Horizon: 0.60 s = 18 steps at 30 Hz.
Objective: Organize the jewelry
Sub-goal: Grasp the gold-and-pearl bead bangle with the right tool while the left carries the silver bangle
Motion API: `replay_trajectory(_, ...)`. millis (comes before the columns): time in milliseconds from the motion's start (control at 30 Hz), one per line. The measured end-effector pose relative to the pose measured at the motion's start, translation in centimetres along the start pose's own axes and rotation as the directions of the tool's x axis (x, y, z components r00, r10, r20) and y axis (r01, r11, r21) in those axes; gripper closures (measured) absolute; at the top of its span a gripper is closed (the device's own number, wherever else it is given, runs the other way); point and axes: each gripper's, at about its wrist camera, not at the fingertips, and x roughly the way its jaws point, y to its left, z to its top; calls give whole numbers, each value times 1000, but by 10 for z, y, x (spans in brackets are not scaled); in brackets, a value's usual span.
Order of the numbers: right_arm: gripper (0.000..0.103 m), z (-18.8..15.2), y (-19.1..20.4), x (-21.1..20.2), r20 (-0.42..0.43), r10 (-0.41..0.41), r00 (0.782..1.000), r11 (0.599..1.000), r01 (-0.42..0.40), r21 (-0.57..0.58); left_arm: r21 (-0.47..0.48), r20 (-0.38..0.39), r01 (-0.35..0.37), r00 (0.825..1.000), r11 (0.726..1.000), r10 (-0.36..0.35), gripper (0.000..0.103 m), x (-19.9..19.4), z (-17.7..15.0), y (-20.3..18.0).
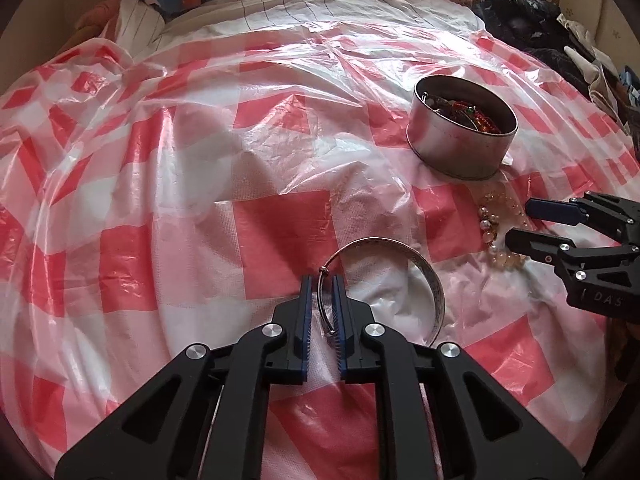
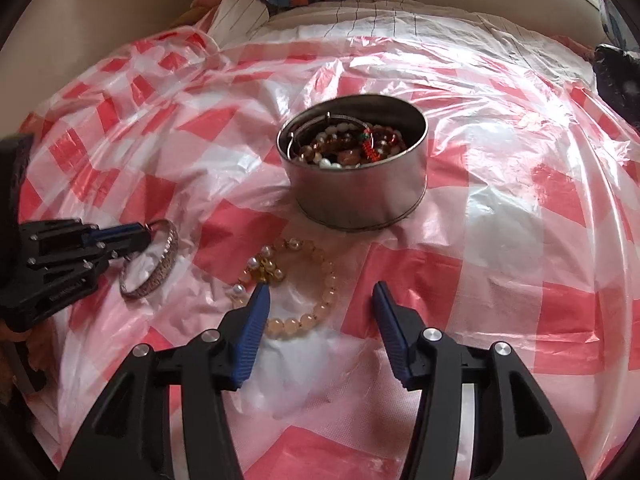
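My left gripper [image 1: 321, 280] is pinched on the thin wire end of the silver bangle [image 1: 424, 276], blue pads nearly together with the wire running between them. The wide band of the bangle curves off to the right and sits on the red-and-white checked plastic sheet [image 1: 160, 168]. From the right wrist view the same bangle [image 2: 154, 264] lies tilted on the sheet with the left gripper [image 2: 142, 236] on its upper edge; I can't tell whether the band is lifted at all there, the fisheye edge is soft.

My right gripper [image 2: 320, 292] is spread wide, holding nothing. It hangs just over the pale beaded bracelet [image 2: 308, 280], left pad over the bracelet's near-left arc by the pearl and gold charm cluster, right pad off to the right of the loop over bare sheet. In the left view the right gripper [image 1: 516, 224] comes in from the right edge with the bracelet [image 1: 496, 224] just at its tips.

The round metal tin [image 2: 360, 196] stands upright on the sheet just beyond the bracelet, near but not touching it. Inside it is a pile of jewelry: brown and red beads, a wire hoop, a few white beads. In the left view the tin [image 1: 456, 148] is up and right of the bangle, well apart from it.

Dark clothes [image 1: 540, 28] are heaped at the far right of the bed.
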Motion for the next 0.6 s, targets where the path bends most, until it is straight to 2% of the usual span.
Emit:
replay_trajectory(67, 69, -1, 8, 2, -7, -3, 1000, 999, 3, -41, 31, 7, -14, 1000, 999, 13, 98, -2, 0, -6)
replay_trajectory(100, 91, -1, 10, 1, -8, 16, 1000, 999, -16, -44, 40, 14, -16, 1000, 999, 16, 99, -3, 0, -8)
replay_trajectory(133, 95, -1, 10, 0, -3, 28, 1000, 999, -28, -43, 46, 20, -17, 1000, 999, 16, 99, -4, 0, -10)
replay_trajectory(300, 95, 5, 3, -20, 87, 149, 985, 988, -152, 24, 66, 54, -25, 998, 997, 22, 99, -9, 1, -19)
replay_trajectory(400, 95, 7, -2, -28, 129, 189, 973, 979, -197, 54, 78, 64, -35, 997, 996, 30, 99, -10, 1, -23)
replay_trajectory(600, 95, 12, -2, -37, 164, 200, 966, 976, -211, 53, 89, 77, -35, 997, 995, 29, 99, -13, 2, -26)
